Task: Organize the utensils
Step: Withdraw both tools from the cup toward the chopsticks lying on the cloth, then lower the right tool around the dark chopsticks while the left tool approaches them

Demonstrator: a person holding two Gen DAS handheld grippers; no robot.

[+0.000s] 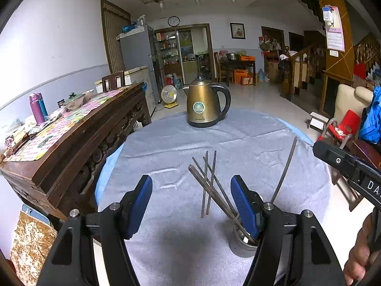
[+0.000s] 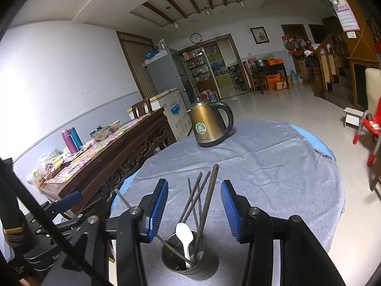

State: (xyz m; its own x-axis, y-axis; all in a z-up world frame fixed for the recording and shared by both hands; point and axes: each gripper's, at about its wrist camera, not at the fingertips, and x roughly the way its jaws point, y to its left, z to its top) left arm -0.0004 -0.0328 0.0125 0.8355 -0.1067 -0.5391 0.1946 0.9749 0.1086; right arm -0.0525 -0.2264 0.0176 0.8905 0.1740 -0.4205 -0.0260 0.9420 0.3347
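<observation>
The chopsticks [image 2: 202,197] stand bundled in a metal cup [image 2: 188,259] just below and between the fingers of our right tongs [image 2: 194,211], leaning away from us and fanning out toward the kettle [image 2: 209,125]. A white spoon [image 2: 184,236] sits in the same cup, bowl up, nearer the left finger. One more stick [image 2: 142,221] leans out of the cup the other way, crossing behind that left finger. The sticks fan out as they do because the cup is wide and holds them loosely, so each rests against the rim wherever it fell.

From our left tongs [image 1: 191,205], the cup [image 1: 243,245] lies low beside the right finger, partly hidden by it, with the sticks rising up across the gap ahead. A single stick [image 1: 284,171] slants further right, toward the right tongs [image 1: 350,164] at that edge.

Both tongs stand apart with nothing between the pads; the left ones wider than the right. We judge they hover here to check the cup, or to straighten a stray stick. No utensil is seen loose on the grey cloth [image 2: 273,166], so the sorting looks nearly finished. The crossing stick seems the likeliest to tip out if nudged.
</observation>
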